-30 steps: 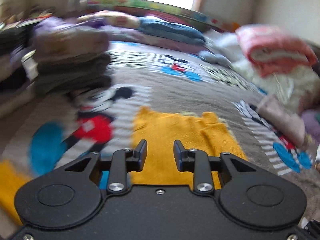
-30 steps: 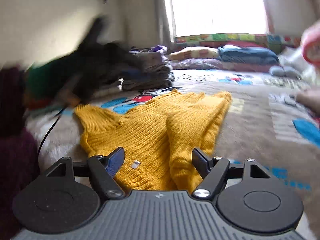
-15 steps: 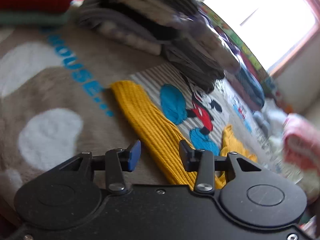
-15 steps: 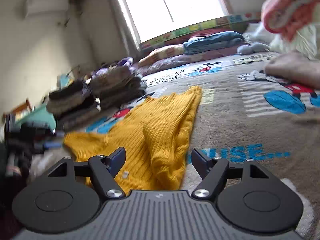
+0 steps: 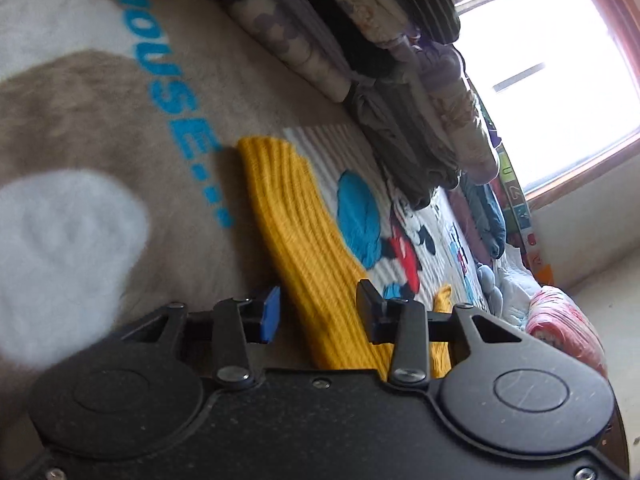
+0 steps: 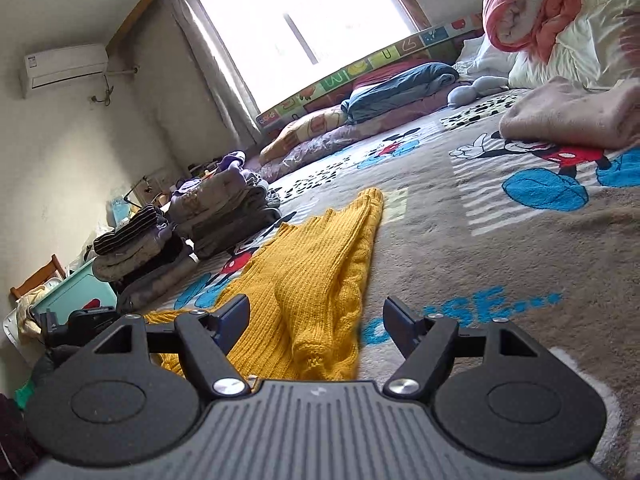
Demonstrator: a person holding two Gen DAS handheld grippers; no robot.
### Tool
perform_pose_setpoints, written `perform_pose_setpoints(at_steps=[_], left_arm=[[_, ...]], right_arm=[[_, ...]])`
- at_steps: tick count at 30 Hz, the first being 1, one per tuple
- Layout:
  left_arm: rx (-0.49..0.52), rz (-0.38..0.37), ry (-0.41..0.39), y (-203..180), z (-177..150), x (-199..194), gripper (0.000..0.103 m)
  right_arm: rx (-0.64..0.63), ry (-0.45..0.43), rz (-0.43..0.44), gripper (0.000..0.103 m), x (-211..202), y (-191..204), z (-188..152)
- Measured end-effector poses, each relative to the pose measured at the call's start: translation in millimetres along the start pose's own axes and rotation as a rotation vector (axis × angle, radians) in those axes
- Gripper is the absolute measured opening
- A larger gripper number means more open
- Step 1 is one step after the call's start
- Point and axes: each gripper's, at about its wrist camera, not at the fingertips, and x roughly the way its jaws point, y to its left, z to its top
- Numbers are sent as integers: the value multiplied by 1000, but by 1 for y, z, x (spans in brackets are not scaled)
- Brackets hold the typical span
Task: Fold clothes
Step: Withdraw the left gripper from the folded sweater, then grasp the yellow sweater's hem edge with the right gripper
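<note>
Left gripper, lower centre of its view, jaws closing over a yellow knit sleeve not yet pinched; right gripper, lower centre, jaws wide apart above the yellow sweater, gripping nothing; sweater lies flat on the cartoon blanket; folded clothes stacks at left.

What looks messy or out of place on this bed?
The yellow sweater lies unfolded and bunched lengthwise on the blanket, one sleeve stretched out sideways, while the stacks of clothes beside it are neatly folded. Nothing looks damaged or spilled.
</note>
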Motion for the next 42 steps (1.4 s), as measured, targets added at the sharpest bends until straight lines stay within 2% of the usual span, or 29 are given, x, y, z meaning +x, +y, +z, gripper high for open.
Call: perform_pose_setpoints(at_steps=[1, 3, 6, 8, 11, 14, 16, 19, 21, 22, 23, 24, 26, 28, 31, 33, 36, 40, 42], left_arm=[[12, 6, -9, -1, 0, 3, 34], [38, 21, -27, -5, -1, 7, 13], [147, 30, -55, -26, -7, 5, 7], [270, 27, -80, -49, -15, 2, 6], [463, -20, -95, -90, -37, -4, 6], [772, -27, -118, -135, -80, -7, 6], [937, -51, -107, -156, -112, -6, 6], [1115, -61, -55, -169, -155, 9, 6], [1274, -55, 42, -170, -185, 23, 9], [1321, -80, 134, -168, -195, 29, 17], [1329, -119, 202, -165, -198, 29, 35], [1326, -154, 219, -163, -197, 25, 48], [1297, -213, 228, -162, -183, 9, 48], [1228, -270, 220, -160, -161, -8, 48], [1079, -288, 154, -148, -120, -26, 48], [999, -261, 116, -140, -100, -33, 48], [945, -213, 104, -128, -82, -38, 48], [987, -186, 127, -121, -81, -40, 48], [1010, -181, 142, -119, -83, -40, 48]], right_arm=[[-5, 1, 2, 73, 0, 0, 0], [-20, 5, 6, 73, 1, 2, -2], [-47, 13, 20, 73, 1, 6, -3], [-58, 13, 37, 73, 1, 9, -3], [-72, 17, 67, 71, 3, 13, -4], [-80, 30, 99, 64, 7, 17, -5], [-68, 37, 127, 64, 9, 19, -6], [-7, 39, 173, 63, 12, 21, -5], [57, 47, 210, 63, 18, 22, -3], [93, 51, 227, 63, 21, 23, -3], [121, 55, 234, 63, 25, 24, -3], [150, 66, 235, 63, 29, 26, -3], [217, 102, 250, 63, 41, 31, -4], [269, 134, 268, 64, 54, 40, -6], [308, 186, 238, 64, 77, 58, -6], [340, 203, 178, 64, 95, 66, -6], [397, 194, 89, 64, 120, 73, -5], [530, 159, -1, 64, 143, 68, -12], [551, 135, -44, 63, 149, 67, -18]])
